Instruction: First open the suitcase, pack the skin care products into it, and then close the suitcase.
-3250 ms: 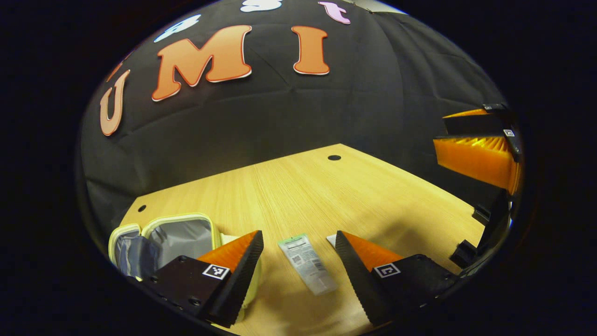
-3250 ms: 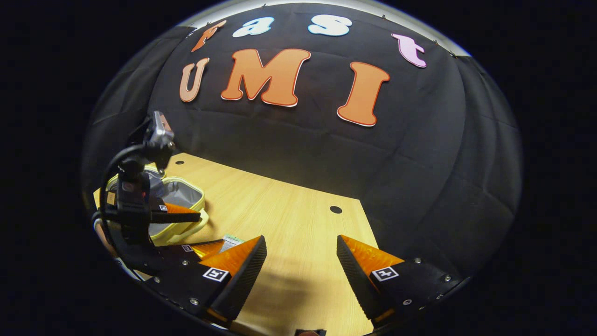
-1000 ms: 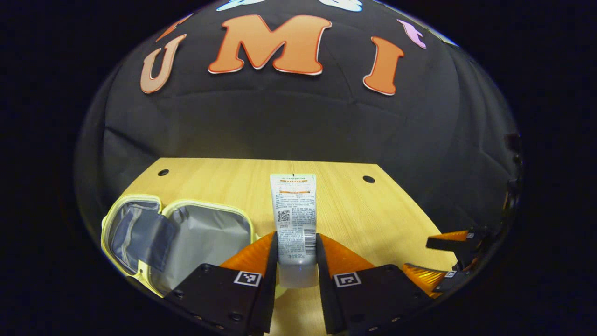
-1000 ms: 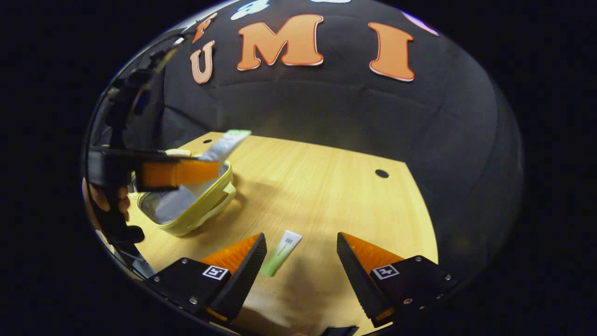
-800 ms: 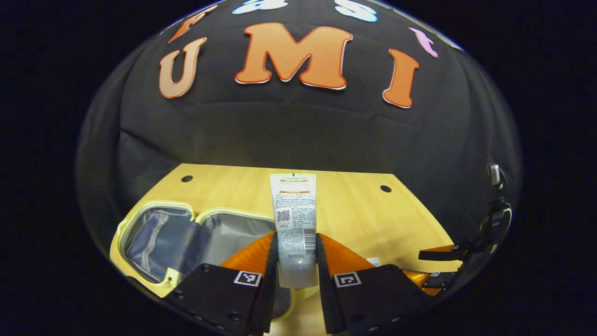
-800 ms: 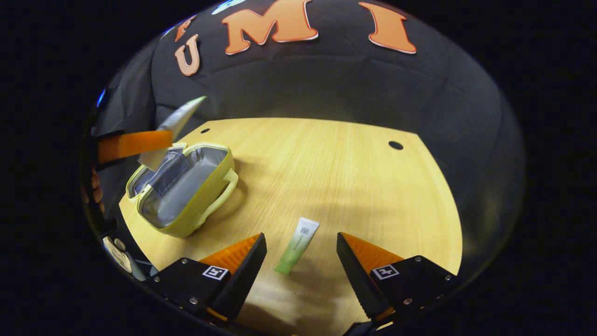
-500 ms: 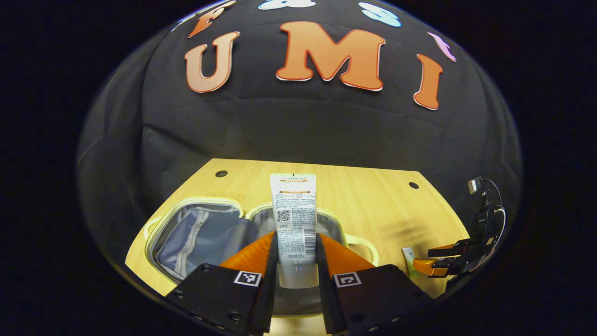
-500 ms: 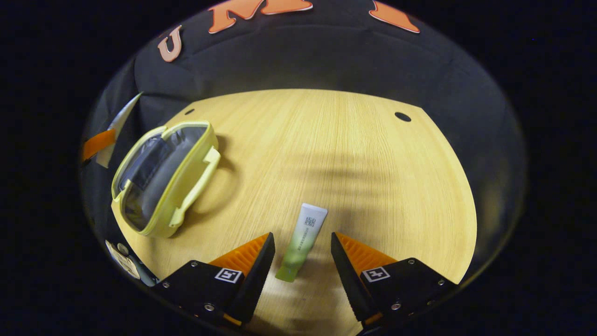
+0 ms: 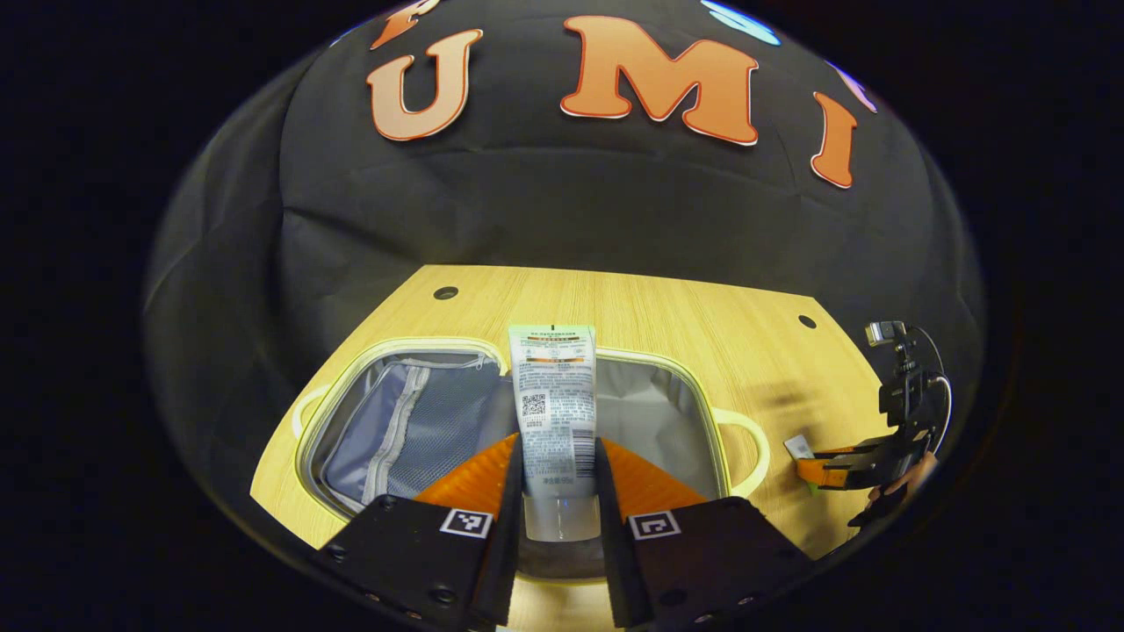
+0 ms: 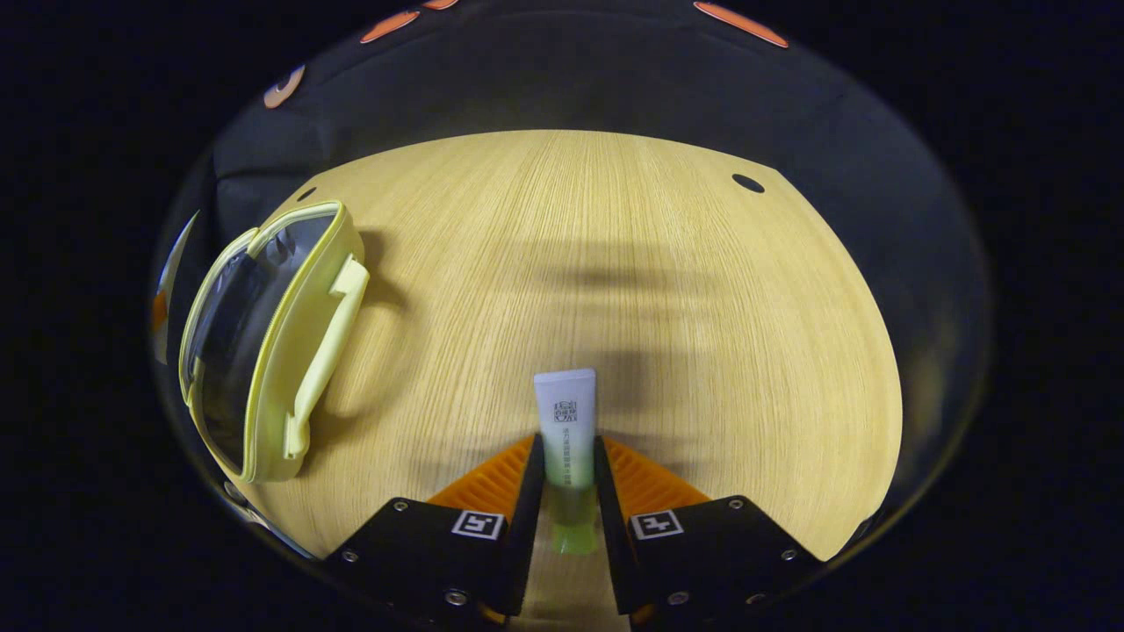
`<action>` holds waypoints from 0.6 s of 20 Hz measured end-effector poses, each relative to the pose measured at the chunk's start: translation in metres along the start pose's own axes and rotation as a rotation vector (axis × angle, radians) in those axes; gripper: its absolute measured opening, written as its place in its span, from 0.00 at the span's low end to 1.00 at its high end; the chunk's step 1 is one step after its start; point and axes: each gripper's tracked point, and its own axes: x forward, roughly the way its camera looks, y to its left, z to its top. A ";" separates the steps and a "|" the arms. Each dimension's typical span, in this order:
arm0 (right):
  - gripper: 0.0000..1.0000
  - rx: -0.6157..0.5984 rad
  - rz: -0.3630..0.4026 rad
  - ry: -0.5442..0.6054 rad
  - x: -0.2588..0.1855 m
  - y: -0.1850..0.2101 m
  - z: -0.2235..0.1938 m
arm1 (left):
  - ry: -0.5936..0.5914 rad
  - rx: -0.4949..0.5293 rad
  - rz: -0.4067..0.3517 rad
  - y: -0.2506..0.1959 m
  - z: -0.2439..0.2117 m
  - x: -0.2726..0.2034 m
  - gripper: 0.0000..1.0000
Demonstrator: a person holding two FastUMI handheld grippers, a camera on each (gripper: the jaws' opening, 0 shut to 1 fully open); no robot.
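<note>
My left gripper (image 9: pixel 557 470) is shut on a white tube with printed text (image 9: pixel 553 395), held above the open pale yellow suitcase (image 9: pixel 698 386), whose grey lining and zipped mesh pocket (image 9: pixel 413 421) face up. In the right gripper view, my right gripper (image 10: pixel 568 474) is shut on a white-to-green tube (image 10: pixel 566 430) low over the wooden table (image 10: pixel 615 263). The yellow suitcase (image 10: pixel 290 351) lies to its left, handle toward the table's middle. In the left gripper view the right gripper (image 9: pixel 843 470) shows far right with a hand behind it.
The wooden table (image 9: pixel 702 316) has small round holes (image 10: pixel 747 183) near its far corners. Black cloth wall stands behind the table on all sides. Open tabletop stretches between the suitcase and the right gripper.
The left gripper carried the white tube leftward to above the open suitcase. The right gripper came down around the green tube and shut on it.
</note>
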 end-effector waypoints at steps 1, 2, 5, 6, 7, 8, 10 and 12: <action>0.38 0.003 -0.002 0.008 -0.003 0.000 -0.001 | 0.009 0.002 -0.014 0.003 -0.002 0.000 0.42; 0.37 0.021 0.009 0.015 -0.006 0.003 -0.002 | 0.017 0.008 -0.028 0.003 -0.003 0.001 0.42; 0.31 0.073 0.033 -0.030 -0.024 0.015 0.011 | 0.038 0.037 -0.063 0.006 -0.009 0.007 0.42; 0.35 0.095 0.046 -0.049 -0.034 0.022 0.017 | 0.052 0.039 -0.074 0.005 -0.013 0.009 0.40; 0.35 0.114 0.061 -0.069 -0.043 0.032 0.022 | 0.068 0.045 -0.096 0.003 -0.018 0.014 0.42; 0.35 0.135 0.072 -0.083 -0.052 0.038 0.028 | 0.080 0.051 -0.109 0.002 -0.023 0.017 0.42; 0.35 0.172 0.082 -0.117 -0.068 0.048 0.039 | 0.108 0.067 -0.137 0.001 -0.030 0.023 0.42; 0.35 0.202 0.094 -0.157 -0.086 0.062 0.049 | 0.151 0.078 -0.181 -0.003 -0.043 0.031 0.41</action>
